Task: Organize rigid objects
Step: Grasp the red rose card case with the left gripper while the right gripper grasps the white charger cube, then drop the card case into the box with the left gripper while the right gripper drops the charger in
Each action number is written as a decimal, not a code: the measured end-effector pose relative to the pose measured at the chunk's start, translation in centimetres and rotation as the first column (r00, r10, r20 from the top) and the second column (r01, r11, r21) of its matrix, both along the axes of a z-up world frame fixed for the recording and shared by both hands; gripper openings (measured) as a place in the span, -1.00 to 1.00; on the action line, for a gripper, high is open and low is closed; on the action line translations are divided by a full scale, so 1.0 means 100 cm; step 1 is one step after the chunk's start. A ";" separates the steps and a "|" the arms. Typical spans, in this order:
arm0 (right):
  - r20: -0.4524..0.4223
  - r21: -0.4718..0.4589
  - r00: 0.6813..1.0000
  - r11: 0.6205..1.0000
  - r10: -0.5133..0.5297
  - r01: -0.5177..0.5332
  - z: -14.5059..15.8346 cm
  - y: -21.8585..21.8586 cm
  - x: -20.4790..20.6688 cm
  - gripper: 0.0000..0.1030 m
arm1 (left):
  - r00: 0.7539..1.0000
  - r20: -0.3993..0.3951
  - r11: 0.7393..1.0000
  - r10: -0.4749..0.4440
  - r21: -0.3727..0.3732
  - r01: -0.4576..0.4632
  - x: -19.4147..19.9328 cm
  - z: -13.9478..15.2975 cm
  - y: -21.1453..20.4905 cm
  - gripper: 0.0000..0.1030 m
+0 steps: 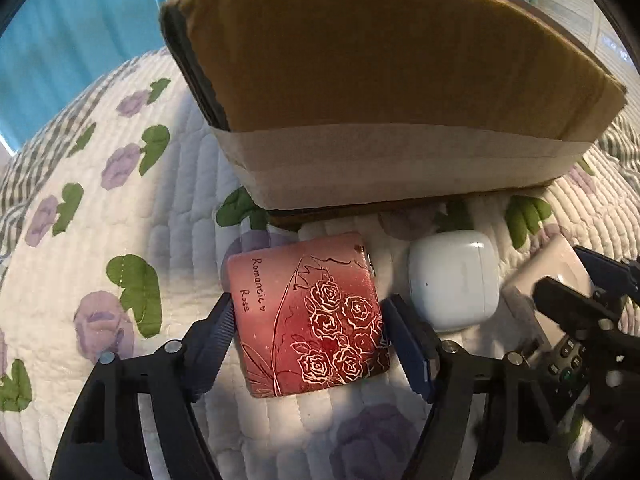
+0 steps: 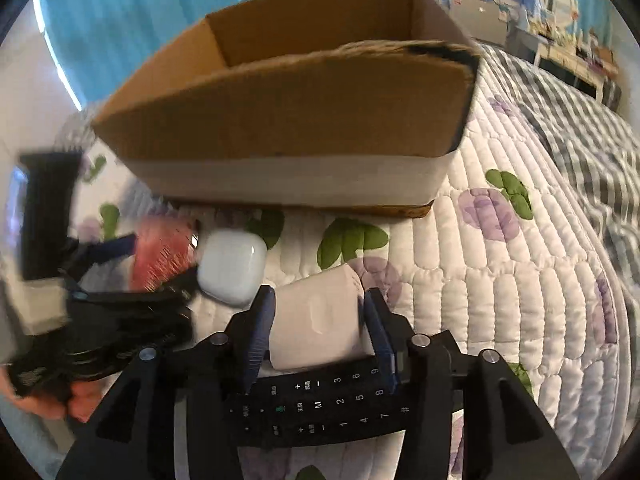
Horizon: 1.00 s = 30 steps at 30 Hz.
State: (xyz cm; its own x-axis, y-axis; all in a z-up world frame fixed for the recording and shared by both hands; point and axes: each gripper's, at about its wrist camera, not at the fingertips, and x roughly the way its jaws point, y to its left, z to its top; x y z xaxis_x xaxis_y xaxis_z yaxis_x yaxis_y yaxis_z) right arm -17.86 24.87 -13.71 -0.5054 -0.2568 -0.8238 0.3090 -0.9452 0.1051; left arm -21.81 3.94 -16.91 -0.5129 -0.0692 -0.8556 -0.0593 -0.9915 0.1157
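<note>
— What sits nearest?
— The remote (image 2: 320,408), under the right gripper (image 2: 320,320), whose fingers bracket a white case (image 2: 316,316); contact is unclear.
— The left gripper (image 1: 308,320)?
— Open around the pink tin (image 1: 308,316), before the box (image 1: 384,92) on the quilt (image 1: 120,220).

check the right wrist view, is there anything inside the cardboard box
Cannot tell: the cardboard box shows only bare inner walls, and its near wall hides the floor.

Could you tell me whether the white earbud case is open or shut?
Shut: the white earbud case lies on the quilt with its lid seated flush.
</note>
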 end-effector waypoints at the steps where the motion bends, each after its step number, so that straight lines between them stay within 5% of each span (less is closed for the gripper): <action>1: -0.006 0.016 1.000 1.000 0.004 -0.004 0.000 -0.003 0.001 -0.02 | 1.000 0.001 1.000 0.001 0.007 -0.001 0.001 0.001 -0.001 0.44; 11: 0.009 0.126 0.999 0.991 0.033 -0.034 -0.016 -0.024 0.003 0.29 | 0.997 -0.060 0.996 0.045 0.079 -0.040 0.030 0.033 -0.023 0.42; 14: -0.004 0.152 1.000 0.988 0.029 -0.028 -0.017 -0.026 0.005 0.08 | 0.997 -0.069 0.995 0.024 0.099 -0.017 0.041 0.039 -0.024 0.42; 18: -0.022 0.117 1.000 0.993 0.021 -0.018 -0.006 -0.018 0.012 0.07 | 0.997 -0.076 0.995 0.011 0.102 -0.003 0.050 0.048 -0.016 0.41; 25: -0.103 0.088 0.994 0.996 0.037 -0.028 0.040 -0.008 0.043 0.06 | 0.990 -0.140 0.994 -0.024 0.105 0.039 0.080 0.092 -0.014 0.41; 30: -0.202 0.051 0.979 0.999 0.024 -0.014 0.104 0.007 0.059 0.06 | 0.974 -0.218 0.988 -0.056 0.128 0.085 0.088 0.137 -0.012 0.40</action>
